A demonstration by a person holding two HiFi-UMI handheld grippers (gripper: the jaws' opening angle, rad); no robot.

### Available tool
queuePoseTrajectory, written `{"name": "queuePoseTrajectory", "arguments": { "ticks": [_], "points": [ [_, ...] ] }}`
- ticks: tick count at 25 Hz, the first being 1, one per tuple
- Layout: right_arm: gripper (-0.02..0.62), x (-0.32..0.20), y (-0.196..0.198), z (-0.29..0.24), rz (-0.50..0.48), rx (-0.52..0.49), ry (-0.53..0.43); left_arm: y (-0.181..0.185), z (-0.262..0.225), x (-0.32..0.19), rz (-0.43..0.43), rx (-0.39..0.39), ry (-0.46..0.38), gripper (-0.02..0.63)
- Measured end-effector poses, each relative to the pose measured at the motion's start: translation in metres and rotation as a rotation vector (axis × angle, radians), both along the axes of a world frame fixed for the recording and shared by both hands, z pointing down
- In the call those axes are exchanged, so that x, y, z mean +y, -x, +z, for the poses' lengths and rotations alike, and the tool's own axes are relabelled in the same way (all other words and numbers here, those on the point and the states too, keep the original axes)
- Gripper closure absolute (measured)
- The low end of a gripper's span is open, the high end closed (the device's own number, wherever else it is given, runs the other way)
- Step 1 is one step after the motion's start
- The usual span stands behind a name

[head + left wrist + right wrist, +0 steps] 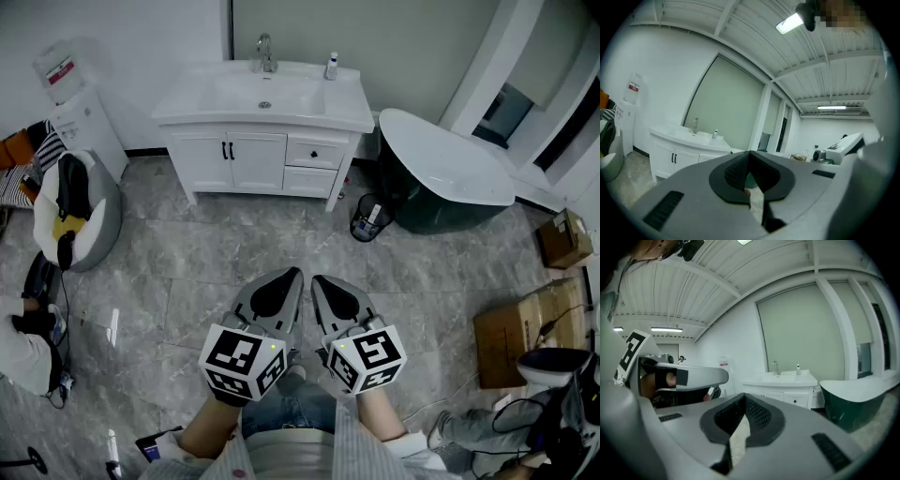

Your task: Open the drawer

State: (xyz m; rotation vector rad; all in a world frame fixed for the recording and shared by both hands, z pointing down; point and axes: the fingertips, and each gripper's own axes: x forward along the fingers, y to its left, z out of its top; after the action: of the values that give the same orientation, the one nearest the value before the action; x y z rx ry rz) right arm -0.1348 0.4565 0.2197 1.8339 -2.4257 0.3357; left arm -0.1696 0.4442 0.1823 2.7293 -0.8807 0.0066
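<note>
Head view: left claw (289,277) and right claw (321,283) both closed, empty, well apart from drawer (302,153). Arriving closed, they'd likely bump the knob (316,153), not grip it.

Drawer (302,153) glossy white painted; faucet (264,52) shiny metal; floor (187,272) smooth grey stone-look tile; box (520,333) matt cardboard; bathtub (441,169) glossy.

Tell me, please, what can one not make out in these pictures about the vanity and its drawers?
- Drawer contents: hidden behind the shut fronts of the drawers, head view.
- Drawers in the left gripper view: mostly covered by the left hand-held gripper; only the doors of the vanity show clearly.
- Label on the bottle: too small, head view.
- Lower drawer's knob: too small to tell, head view.
</note>
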Motion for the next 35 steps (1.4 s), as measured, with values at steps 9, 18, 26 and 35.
{"name": "queuePoseTrajectory", "arguments": {
  "ticks": [9,18,26,35],
  "points": [
    [0.588,-0.035,-0.008,0.002,0.013,-0.009,0.014,-0.004,0.004,-0.036,0.000,0.000,0.023,0.589],
    [0.586,-0.091,-0.022,0.010,0.060,-0.037,0.016,-0.010,0.006,-0.097,0.030,-0.008,0.008,0.589],
    [0.586,-0.130,-0.031,0.019,0.123,-0.053,0.032,-0.006,0.017,-0.141,0.061,-0.022,0.032,0.589],
    [0.586,-0.143,-0.038,0.036,0.170,-0.070,0.087,-0.001,0.035,-0.161,0.078,-0.040,0.078,0.589]
  ]
}}
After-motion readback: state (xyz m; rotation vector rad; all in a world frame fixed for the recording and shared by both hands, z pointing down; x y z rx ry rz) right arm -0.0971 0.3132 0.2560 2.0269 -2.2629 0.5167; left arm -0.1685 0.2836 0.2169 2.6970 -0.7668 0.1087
